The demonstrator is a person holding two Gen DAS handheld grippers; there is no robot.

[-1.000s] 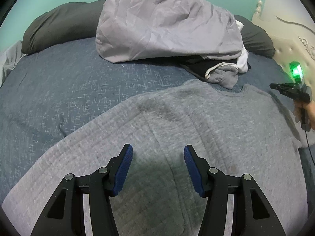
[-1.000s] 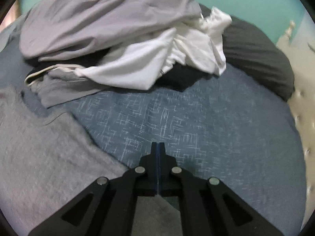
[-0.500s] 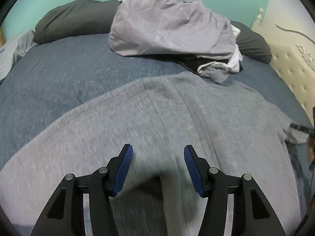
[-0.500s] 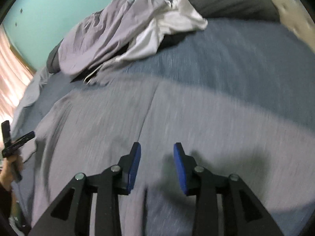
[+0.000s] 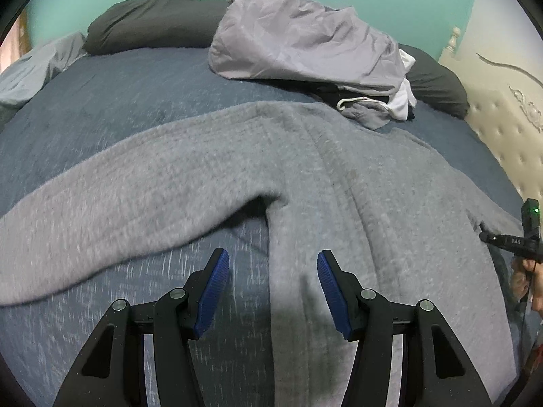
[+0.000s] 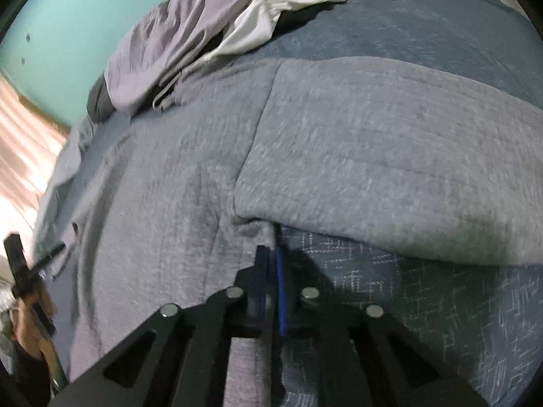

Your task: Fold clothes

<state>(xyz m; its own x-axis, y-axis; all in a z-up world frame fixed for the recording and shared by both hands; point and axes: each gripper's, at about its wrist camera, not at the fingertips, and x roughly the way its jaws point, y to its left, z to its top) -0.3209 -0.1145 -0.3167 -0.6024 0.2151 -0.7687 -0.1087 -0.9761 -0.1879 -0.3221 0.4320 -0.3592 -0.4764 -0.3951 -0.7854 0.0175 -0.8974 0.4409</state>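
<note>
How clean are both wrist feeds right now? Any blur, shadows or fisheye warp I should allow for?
Left wrist view: mostly sharp; the open left gripper throws a dark shadow onto the grey knit sweater, and the blue-grey bedspread bulges with fisheye curve. Right wrist view: motion-smeared, tilted, with a washed-out pinkish patch at left; the right gripper is shut on the sweater's edge.

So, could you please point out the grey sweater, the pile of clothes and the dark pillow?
grey sweater [image 5: 339, 176]: left wrist view, middle of its body.
pile of clothes [image 5: 298, 40]: left wrist view, top lilac garment.
dark pillow [image 5: 152, 20]: left wrist view, its middle.
</note>
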